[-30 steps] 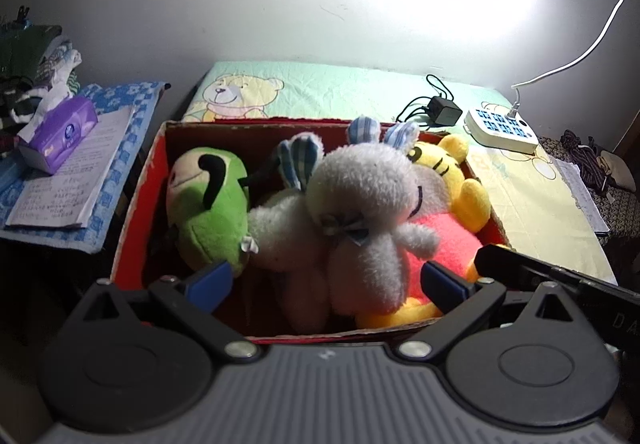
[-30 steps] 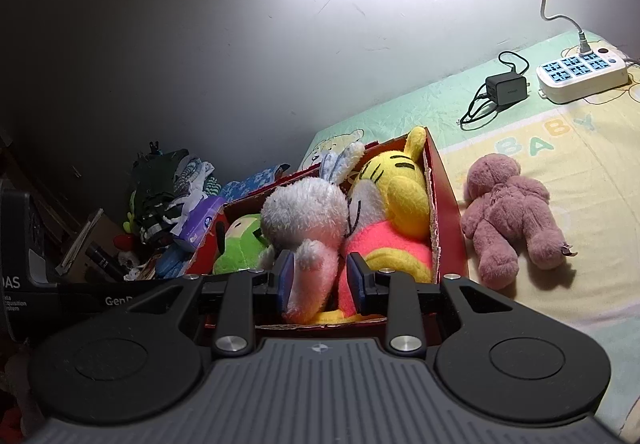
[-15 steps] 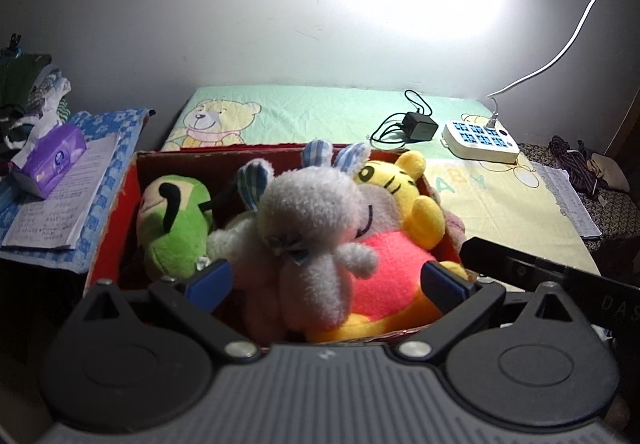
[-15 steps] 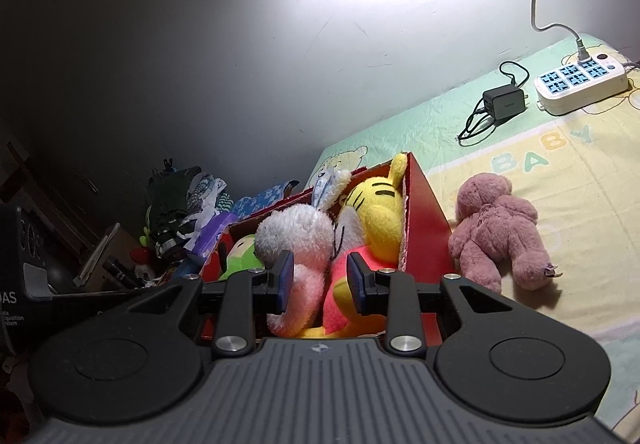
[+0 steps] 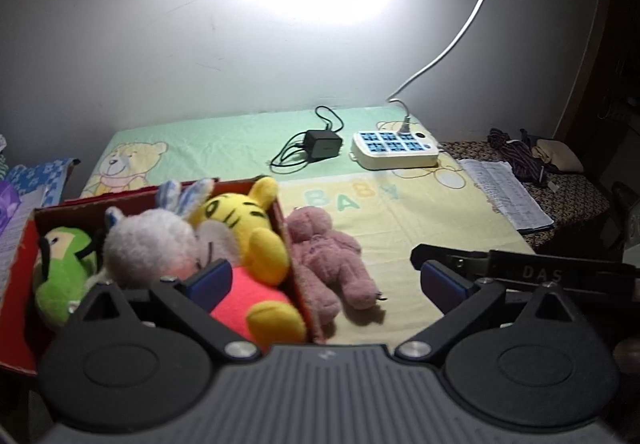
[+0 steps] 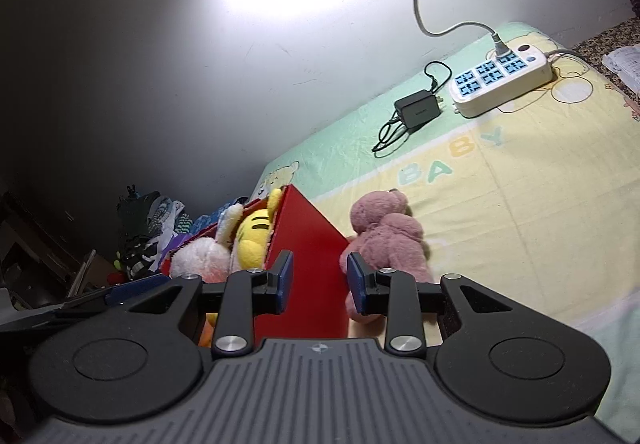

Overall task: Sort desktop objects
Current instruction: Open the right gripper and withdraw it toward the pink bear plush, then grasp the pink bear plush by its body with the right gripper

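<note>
A red box (image 5: pixel 120 196) at the left holds a green plush (image 5: pixel 64 268), a white plush (image 5: pixel 148 244) and a yellow tiger (image 5: pixel 240 212). A pink bear (image 5: pixel 328 256) lies on the sheet just outside the box's right wall. My left gripper (image 5: pixel 326 280) is open wide, one finger over the box and the other to the right of the bear. In the right wrist view, my right gripper (image 6: pixel 320 278) stands partly open with nothing between its fingers. It hangs over the box's wall (image 6: pixel 312 264), beside the pink bear (image 6: pixel 388 236).
A white power strip (image 5: pixel 394 150) and a black charger (image 5: pixel 322 142) with its cord lie at the back of the baby-print sheet (image 5: pixel 420 216). Papers (image 5: pixel 508 196) rest on a side table at the right. Clothes (image 6: pixel 152 228) are piled left of the box.
Both grippers have drawn back and swung right, away from the toys in the box. The pink bear has come into the left wrist view. The right gripper's fingers no longer frame the white plush.
</note>
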Motion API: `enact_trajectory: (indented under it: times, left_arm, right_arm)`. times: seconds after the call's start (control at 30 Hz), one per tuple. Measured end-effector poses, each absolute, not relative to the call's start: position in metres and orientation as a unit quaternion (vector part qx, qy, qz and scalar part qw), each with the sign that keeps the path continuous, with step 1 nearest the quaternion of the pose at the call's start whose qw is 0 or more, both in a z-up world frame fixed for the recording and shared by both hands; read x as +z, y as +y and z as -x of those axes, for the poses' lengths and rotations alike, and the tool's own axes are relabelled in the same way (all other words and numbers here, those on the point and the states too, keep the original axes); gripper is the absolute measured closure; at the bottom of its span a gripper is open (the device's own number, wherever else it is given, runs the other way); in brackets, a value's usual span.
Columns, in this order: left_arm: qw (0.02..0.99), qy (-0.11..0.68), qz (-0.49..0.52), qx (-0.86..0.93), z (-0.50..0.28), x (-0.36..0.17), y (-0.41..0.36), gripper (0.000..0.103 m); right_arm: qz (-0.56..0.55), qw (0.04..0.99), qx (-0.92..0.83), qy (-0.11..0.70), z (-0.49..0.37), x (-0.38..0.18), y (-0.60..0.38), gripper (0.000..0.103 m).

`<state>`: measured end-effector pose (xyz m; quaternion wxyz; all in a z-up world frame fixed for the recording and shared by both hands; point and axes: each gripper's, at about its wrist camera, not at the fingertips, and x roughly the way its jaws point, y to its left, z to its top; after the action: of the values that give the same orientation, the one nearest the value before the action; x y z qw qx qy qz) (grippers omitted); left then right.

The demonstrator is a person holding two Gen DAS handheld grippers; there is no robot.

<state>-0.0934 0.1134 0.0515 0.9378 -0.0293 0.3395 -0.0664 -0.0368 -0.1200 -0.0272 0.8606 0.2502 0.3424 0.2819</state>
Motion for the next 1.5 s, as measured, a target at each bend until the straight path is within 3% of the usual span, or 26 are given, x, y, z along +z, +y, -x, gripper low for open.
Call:
enact_trajectory:
  times: [0.5,0.63,1.3,1.5]
  left_arm:
    - [0.92,0.374,0.049,-0.108,0.061,0.006,0.052,0.005]
    - [0.913,0.382,0.088,-0.115,0.053,-0.002,0.059,0.009]
    - [0.907,0.384,0.146,-0.094,0.033,-0.007,0.073,0.011]
    - [0.907,0.385,0.151,-0.084,0.027,-0.007,0.075,0.009]
  right_arm:
    - [-0.278,0.833,0.272,0.394,-0.001,-0.062,-0.18,0.07]
    - [-0.288,0.816,0.282,0.414,-0.015,-0.074,-0.182,0.063]
    - [-0.28,0.753,0.34,0.489,-0.082,-0.135,-0.131,0.062]
    - [-0.268,0.741,0.367,0.495,-0.089,-0.145,-0.115,0.057]
